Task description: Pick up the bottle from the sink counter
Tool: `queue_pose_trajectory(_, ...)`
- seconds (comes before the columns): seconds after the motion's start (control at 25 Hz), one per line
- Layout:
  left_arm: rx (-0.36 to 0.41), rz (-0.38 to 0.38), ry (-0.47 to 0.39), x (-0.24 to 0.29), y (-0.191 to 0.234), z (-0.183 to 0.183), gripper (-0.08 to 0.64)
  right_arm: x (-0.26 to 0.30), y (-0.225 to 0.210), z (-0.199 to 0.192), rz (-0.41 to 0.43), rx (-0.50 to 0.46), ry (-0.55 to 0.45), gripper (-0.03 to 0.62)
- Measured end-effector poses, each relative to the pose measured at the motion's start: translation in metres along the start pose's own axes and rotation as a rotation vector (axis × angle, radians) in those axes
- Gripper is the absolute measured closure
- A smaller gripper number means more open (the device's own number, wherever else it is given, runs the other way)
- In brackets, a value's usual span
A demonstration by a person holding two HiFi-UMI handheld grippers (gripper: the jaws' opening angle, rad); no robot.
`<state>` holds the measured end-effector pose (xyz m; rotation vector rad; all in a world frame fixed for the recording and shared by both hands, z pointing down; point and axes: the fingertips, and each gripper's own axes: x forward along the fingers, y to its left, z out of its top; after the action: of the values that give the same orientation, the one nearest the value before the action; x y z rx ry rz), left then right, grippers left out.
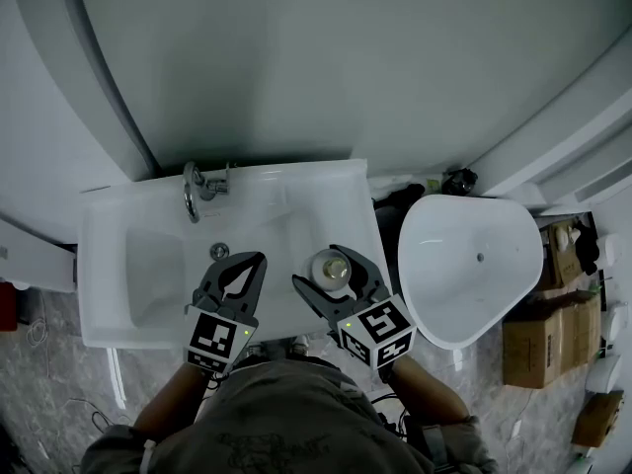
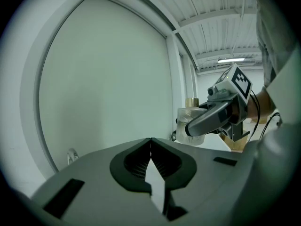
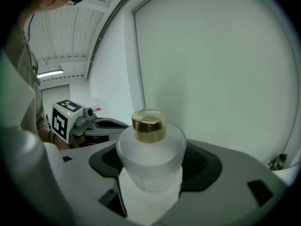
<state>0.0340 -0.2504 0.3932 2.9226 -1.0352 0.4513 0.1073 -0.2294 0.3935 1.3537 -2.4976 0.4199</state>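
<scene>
Right gripper view shows the right tool [image 3: 151,166] clamped on the frosted bottle [image 3: 150,145]; the left tool [image 2: 150,142] sits idle, jaws together. The grasp looks made; next comes lifting it straight off the surface [image 1: 301,205].

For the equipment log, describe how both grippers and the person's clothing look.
The left gripper and right gripper match: grey bodies, each with two broad curved jaws lined with dark ribbed pads. Each carries a white cube bearing black square markers and a small green light. The person wears a dull grey-brown top with a faint dark print.
</scene>
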Motion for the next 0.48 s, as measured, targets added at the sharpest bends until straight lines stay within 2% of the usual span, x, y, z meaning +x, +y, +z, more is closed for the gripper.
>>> queue_pose_trajectory(0.48,0.011,-0.014,-0.007,0.004,-0.004,0.005,0.543,-0.015,-0.016,-0.007,-0.059,0.007,0.008,0.276)
